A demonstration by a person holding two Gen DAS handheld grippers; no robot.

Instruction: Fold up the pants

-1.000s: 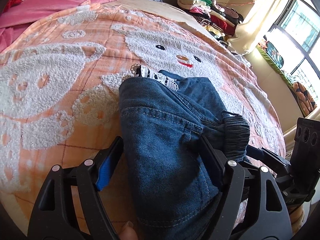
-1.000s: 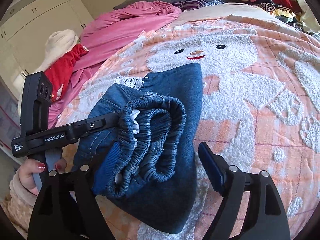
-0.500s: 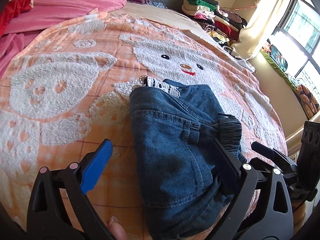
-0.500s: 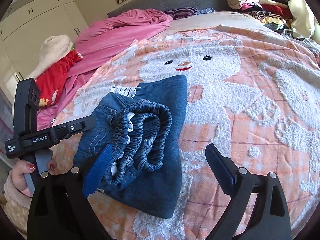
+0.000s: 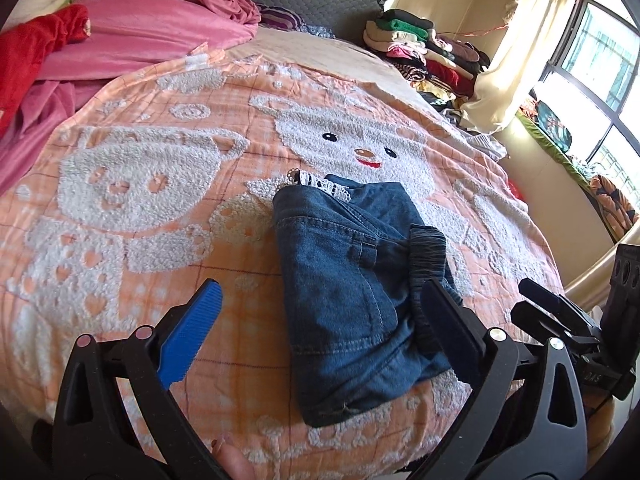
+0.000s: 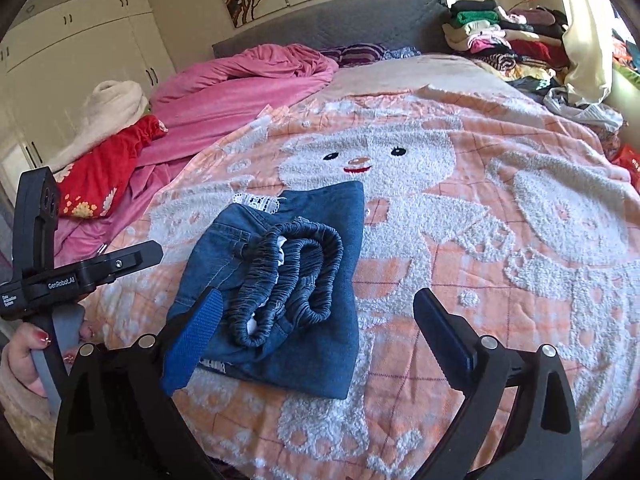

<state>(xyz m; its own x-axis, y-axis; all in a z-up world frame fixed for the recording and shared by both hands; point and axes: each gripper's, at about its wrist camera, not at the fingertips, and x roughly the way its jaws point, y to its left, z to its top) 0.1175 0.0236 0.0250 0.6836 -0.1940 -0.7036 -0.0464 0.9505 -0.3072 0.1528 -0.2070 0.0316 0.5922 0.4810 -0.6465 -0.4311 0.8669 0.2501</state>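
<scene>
Denim pants folded, between spread left claw

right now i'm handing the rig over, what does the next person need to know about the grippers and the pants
Left gripper: open, holding nothing, pants between its fingers in view but not clamped.
Right gripper: open, holding nothing.
Pants: folded into a compact denim bundle on the orange blanket, elastic waistband bunched on top, a lace trim poking out at the far edge.
Done: the folds appear made and the bundle released.
Left: probably only tidying; the waistband looks lumpy and one edge uneven, so consider flattening it.
</scene>
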